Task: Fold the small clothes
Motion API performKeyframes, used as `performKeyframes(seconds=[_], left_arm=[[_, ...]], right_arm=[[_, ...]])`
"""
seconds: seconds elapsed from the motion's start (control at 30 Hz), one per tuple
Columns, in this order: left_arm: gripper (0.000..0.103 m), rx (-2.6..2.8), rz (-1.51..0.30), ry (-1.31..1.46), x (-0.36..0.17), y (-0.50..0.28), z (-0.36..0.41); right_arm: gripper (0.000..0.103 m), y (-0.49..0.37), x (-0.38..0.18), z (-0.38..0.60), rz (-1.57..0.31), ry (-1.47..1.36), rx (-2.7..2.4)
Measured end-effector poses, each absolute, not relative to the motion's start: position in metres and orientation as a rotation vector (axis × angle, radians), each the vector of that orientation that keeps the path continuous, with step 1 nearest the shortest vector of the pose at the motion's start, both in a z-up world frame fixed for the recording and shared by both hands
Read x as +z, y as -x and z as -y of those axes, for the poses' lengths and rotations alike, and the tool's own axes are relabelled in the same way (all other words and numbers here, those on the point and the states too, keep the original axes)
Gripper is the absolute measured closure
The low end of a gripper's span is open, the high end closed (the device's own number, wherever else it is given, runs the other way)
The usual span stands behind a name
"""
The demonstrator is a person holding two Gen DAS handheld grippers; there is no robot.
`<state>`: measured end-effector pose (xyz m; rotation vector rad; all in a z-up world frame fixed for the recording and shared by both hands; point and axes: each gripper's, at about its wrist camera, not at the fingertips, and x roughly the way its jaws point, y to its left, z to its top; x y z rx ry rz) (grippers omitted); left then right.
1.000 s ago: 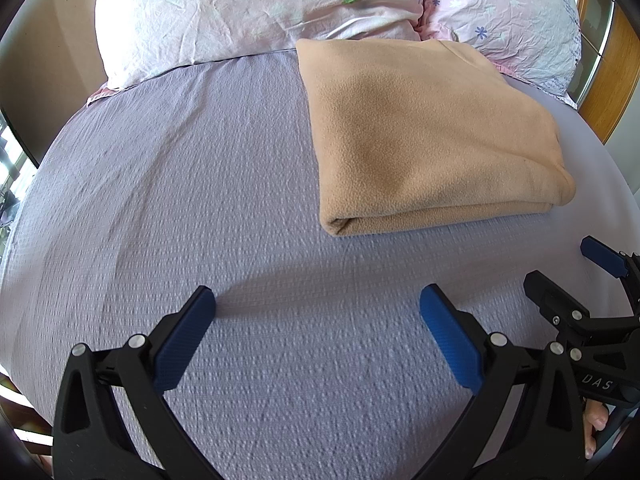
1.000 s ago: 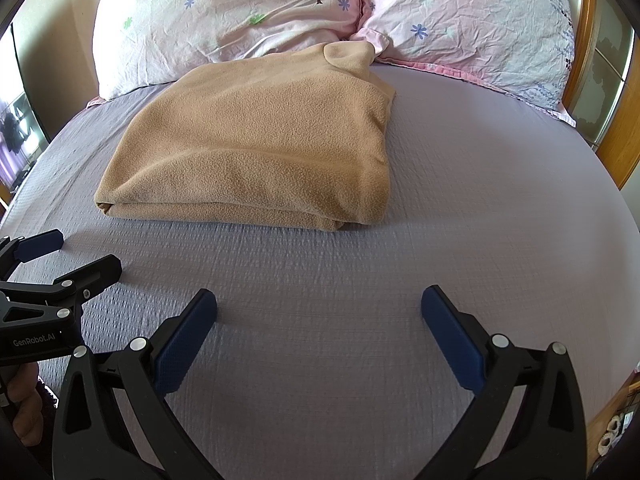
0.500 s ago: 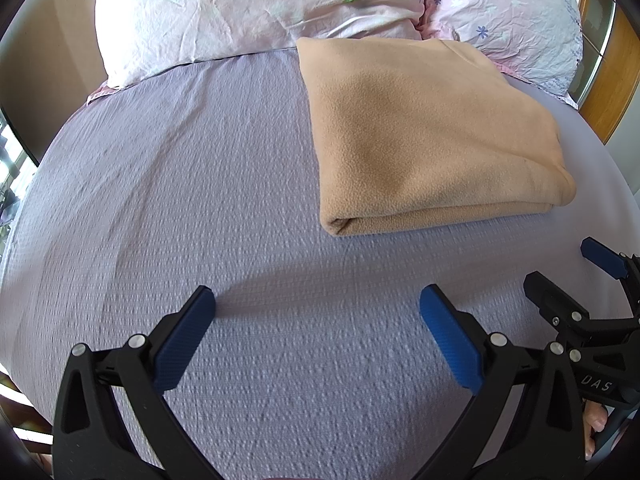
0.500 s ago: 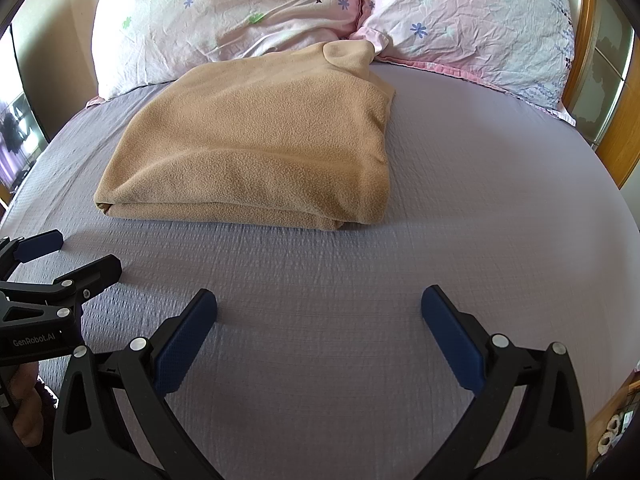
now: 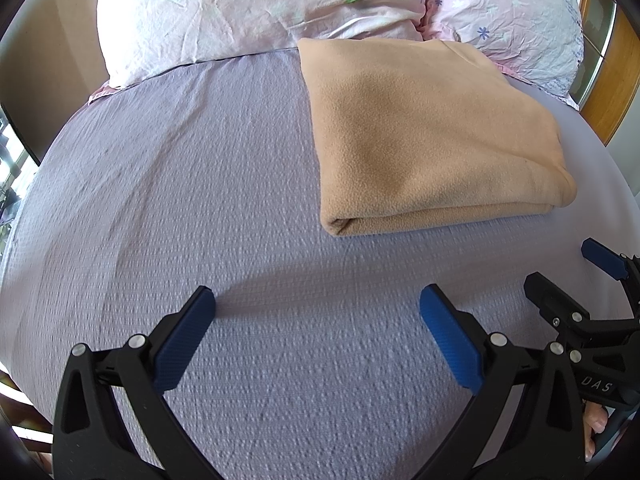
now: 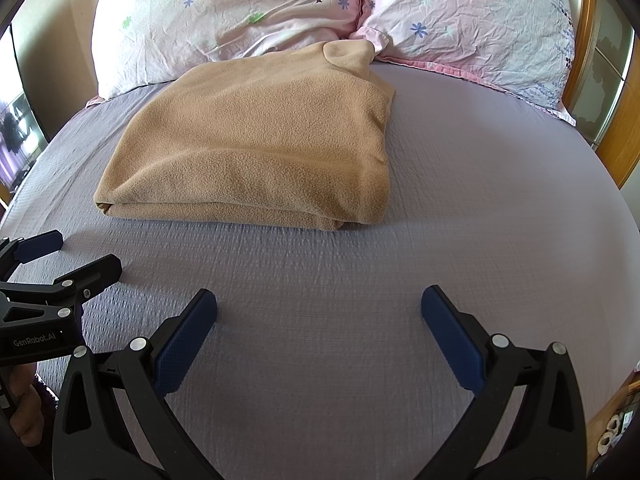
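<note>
A tan fleece garment (image 5: 424, 136) lies folded into a thick rectangle on the lilac bed sheet (image 5: 180, 184), its far end by the pillows. It also shows in the right wrist view (image 6: 260, 148). My left gripper (image 5: 316, 320) is open and empty, hovering over bare sheet in front of the garment's near left corner. My right gripper (image 6: 319, 320) is open and empty, in front of the garment's near right corner. Each gripper shows at the edge of the other's view: the right one (image 5: 576, 280) and the left one (image 6: 60, 256).
Two floral pillows (image 6: 240, 12) (image 6: 472, 20) lie at the head of the bed behind the garment. A wooden bed frame (image 6: 616, 148) runs along the right. Bare sheet (image 6: 500, 200) spreads right of the garment, and more lies to its left.
</note>
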<state>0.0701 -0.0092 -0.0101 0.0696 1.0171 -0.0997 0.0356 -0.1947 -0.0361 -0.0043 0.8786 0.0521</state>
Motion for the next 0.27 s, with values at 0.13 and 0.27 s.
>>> performKeyframes(seconds=[0.13, 0.27], left_arm=[[0.002, -0.1, -1.018, -0.072, -0.0103, -0.0693, 0.0093], [0.002, -0.1, -1.014, -0.071, -0.0104, -0.0685, 0.0085]], right_arm=[[0.001, -0.0356, -0.0359, 0.1947, -0.878, 0.004, 0.052], [0.001, -0.0359, -0.0361, 0.1951, -0.879, 0.005, 0.053]])
